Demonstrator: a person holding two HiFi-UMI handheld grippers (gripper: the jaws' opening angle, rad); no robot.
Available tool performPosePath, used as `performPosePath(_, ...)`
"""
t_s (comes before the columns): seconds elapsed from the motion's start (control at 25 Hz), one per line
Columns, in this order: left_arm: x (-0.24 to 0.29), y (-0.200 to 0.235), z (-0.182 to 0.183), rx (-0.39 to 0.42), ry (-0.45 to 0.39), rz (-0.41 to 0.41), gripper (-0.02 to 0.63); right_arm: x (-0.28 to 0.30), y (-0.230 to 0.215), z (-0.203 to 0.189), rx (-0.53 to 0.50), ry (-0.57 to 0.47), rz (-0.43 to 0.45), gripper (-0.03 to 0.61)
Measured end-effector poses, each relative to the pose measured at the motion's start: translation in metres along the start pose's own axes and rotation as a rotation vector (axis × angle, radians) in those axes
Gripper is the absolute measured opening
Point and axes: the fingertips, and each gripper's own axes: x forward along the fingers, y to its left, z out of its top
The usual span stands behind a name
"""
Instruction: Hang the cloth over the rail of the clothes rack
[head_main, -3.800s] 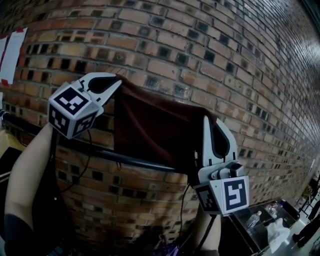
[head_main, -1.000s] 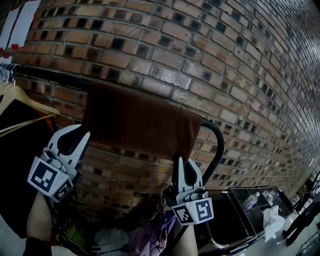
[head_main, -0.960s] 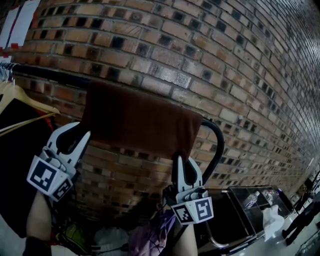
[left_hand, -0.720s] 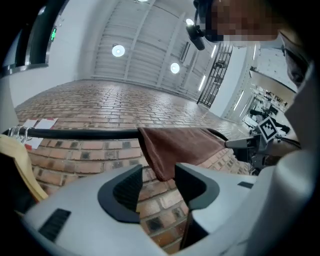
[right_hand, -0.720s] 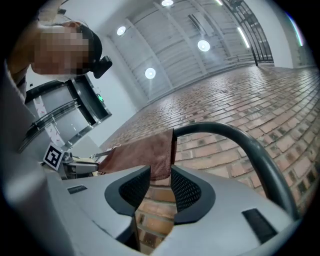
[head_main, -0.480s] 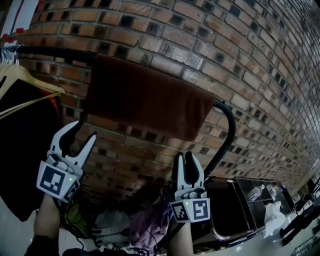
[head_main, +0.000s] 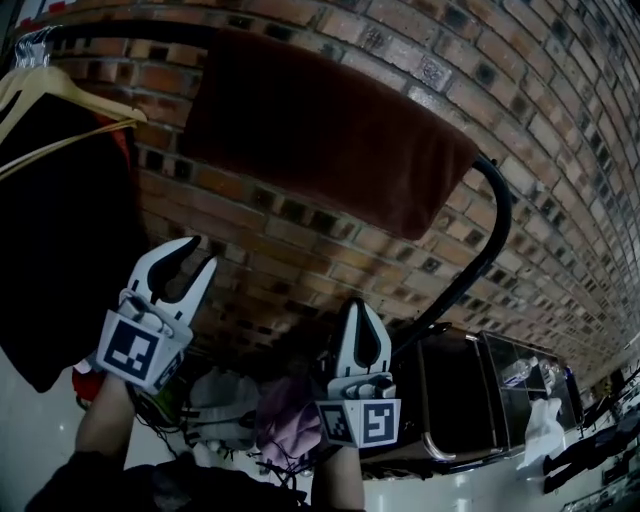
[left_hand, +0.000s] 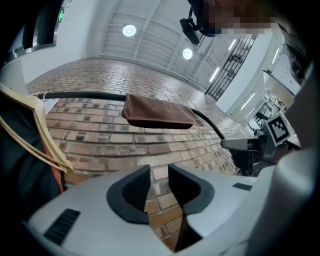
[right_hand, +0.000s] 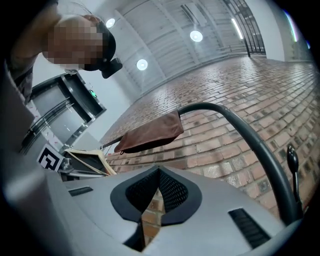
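Note:
A brown cloth hangs folded over the black rail of the clothes rack, in front of the brick wall. Nothing holds it. Both grippers are below it and apart from it. My left gripper is at lower left; its jaws are closing with a gap left and nothing between them. My right gripper is at lower middle, shut and empty, its tips touching. The cloth shows above the jaws in the left gripper view, and the cloth likewise in the right gripper view.
A wooden hanger with a dark garment hangs on the rail left of the cloth. Clothes lie in a heap on the floor below. A dark cart and a clear box stand at lower right.
Both grippers have dropped lower, away from the cloth's bottom edge. The left jaws spread wide, then narrowed. The cloth stays on the rail, now higher in view.

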Motion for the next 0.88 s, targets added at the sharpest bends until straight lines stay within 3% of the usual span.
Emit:
performPosePath(0.08, -0.003, -0.003, -0.010, -0.013, 0.024, 0.001, 0.062, -0.007, 0.000, -0.014, 0.012, 0.036, -0.005, 0.008)
performPosePath(0.24, -0.004, -0.010, -0.025, -0.031, 0.043, 0.005, 0.014, -0.011, 0.004, -0.029, 0.040, 0.061, 0.015, 0.006)
performPosePath(0.4, -0.010, -0.027, -0.042, -0.050, 0.090, -0.031, 0.014, -0.013, 0.016, -0.038, 0.063, 0.080, 0.031, 0.006)
performPosePath(0.72, -0.011, -0.046, -0.079, -0.110, 0.192, -0.068, 0.014, -0.027, 0.021, -0.093, 0.041, 0.253, 0.043, 0.006)
performPosePath(0.88, -0.010, -0.046, -0.088, -0.126, 0.209, -0.072, 0.014, -0.029, 0.023, -0.103, 0.005, 0.267, 0.053, 0.006)
